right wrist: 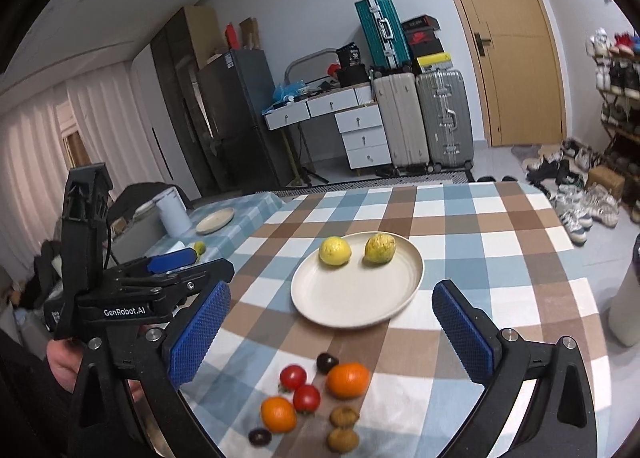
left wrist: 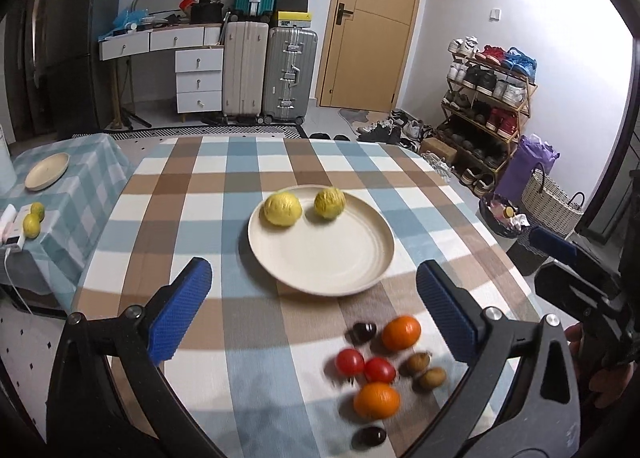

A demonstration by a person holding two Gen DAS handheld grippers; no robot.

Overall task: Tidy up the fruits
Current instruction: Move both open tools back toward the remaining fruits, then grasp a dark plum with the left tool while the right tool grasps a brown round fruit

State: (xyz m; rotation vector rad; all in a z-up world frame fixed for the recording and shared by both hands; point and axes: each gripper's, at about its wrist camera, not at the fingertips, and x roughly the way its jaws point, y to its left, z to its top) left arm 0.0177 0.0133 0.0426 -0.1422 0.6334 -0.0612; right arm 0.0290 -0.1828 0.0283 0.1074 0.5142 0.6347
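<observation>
Two yellow-green citrus fruits (left wrist: 282, 209) (left wrist: 329, 203) sit at the far edge of the cream plate (left wrist: 320, 258) on the checked tablecloth (left wrist: 200, 185), with a loose cluster of two oranges (left wrist: 401, 332) (left wrist: 376, 400), two tomatoes (left wrist: 349, 362) (left wrist: 379, 369), two brown fruits (left wrist: 419, 362) (left wrist: 432, 377) and two dark ones (left wrist: 359, 332) (left wrist: 368, 436) just nearer the cameras. Left view alone shows the woven basket (left wrist: 548, 201) and full shoe rack (left wrist: 486, 105); right view alone shows the curtains (right wrist: 36, 145) and white cylinder (right wrist: 173, 213) by the side-table plate (right wrist: 215, 220). Left gripper (left wrist: 314, 310) and right gripper (right wrist: 332, 328) both spread wide, empty, touching nothing.
</observation>
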